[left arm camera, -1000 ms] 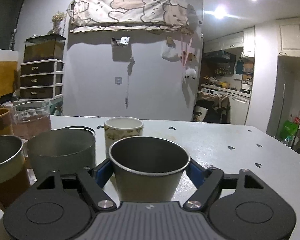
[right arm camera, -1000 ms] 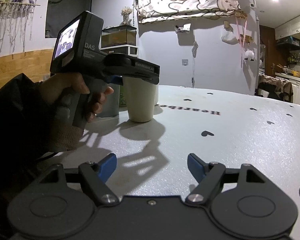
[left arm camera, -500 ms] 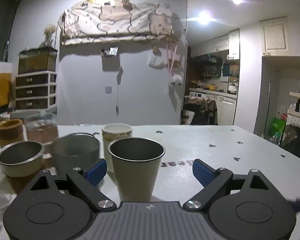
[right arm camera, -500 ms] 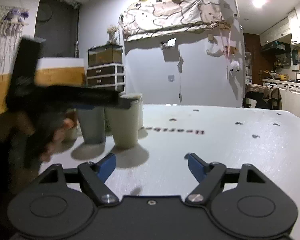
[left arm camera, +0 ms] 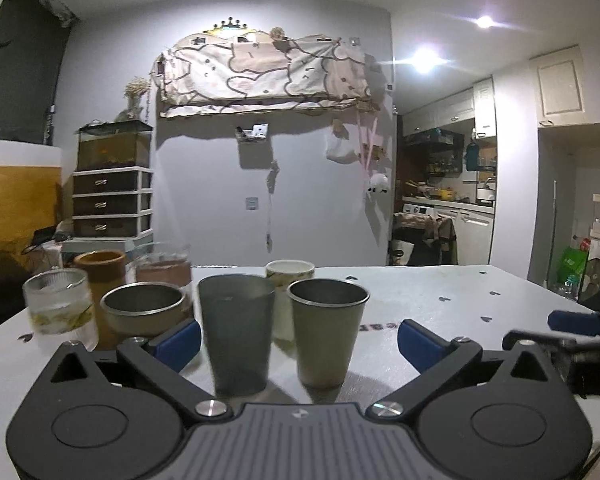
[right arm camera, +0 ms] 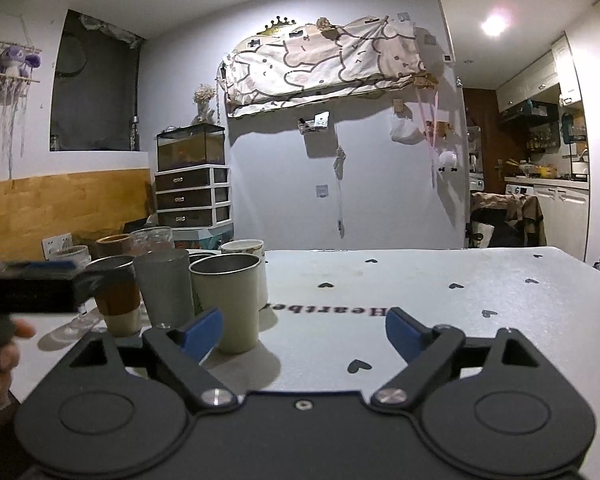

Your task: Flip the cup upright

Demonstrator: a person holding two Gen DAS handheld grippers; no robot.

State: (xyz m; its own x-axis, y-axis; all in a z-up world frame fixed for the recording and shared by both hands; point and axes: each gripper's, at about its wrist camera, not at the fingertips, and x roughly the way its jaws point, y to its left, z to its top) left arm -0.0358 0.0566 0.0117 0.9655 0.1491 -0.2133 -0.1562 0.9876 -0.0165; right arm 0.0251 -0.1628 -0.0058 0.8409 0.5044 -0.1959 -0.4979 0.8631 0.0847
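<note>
A cream cup with a metal inside (left arm camera: 327,336) stands upright on the white table (left arm camera: 440,304), mouth up; it also shows in the right wrist view (right arm camera: 227,301). My left gripper (left arm camera: 298,340) is open and empty, drawn back with the cup a little beyond its blue fingertips (left arm camera: 178,340). My right gripper (right arm camera: 303,330) is open and empty over the table, to the right of the cup. The right gripper's tip shows at the right edge of the left wrist view (left arm camera: 572,322).
Left of the cup stand a grey tumbler (left arm camera: 236,332), a metal-lined bowl cup (left arm camera: 142,310), a ribbed glass (left arm camera: 58,310), a brown cup (left arm camera: 100,268), a pink glass (left arm camera: 162,268) and a white mug (left arm camera: 290,272) behind. The table bears heart marks (right arm camera: 358,365).
My left gripper opened, let go of the upright cup and pulled back toward me. My right gripper also drew back and turned toward the group of cups.
</note>
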